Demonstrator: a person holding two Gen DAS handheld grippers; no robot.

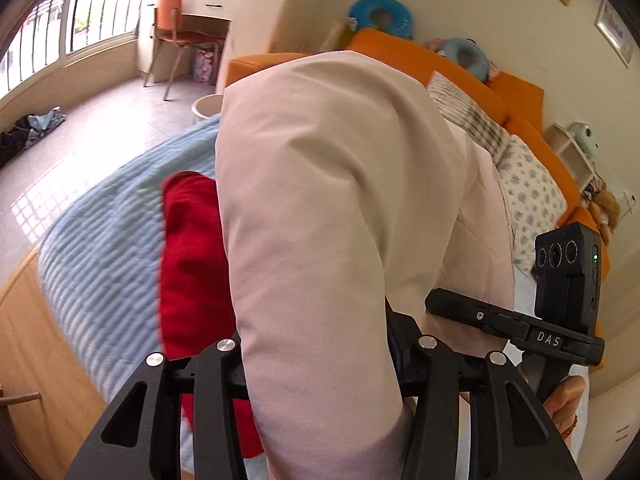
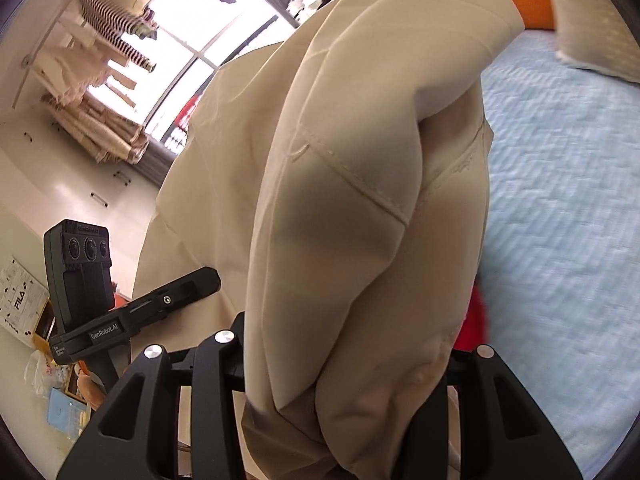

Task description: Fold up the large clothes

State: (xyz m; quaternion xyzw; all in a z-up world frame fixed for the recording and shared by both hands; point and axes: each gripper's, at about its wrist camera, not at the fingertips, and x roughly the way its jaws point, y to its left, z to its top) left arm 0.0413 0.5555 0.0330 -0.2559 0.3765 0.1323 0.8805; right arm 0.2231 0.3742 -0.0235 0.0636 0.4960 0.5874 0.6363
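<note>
Over one blue bedspread [image 1: 100,240], two grippers, left [image 1: 320,364] and right [image 2: 340,360], each clamp a bunch of one cream garment [image 1: 320,200]; one red garment [image 1: 192,260] lies below.

Daylight floods both views from windows [image 1: 60,28] in the upper left, blown out to white glare in the right wrist view, and it gleams off the floor [image 1: 36,208] at left. The blue bedspread [image 2: 560,220] is smeared by motion blur. Fisheye bending curves the edges, and the corners are black.
</note>
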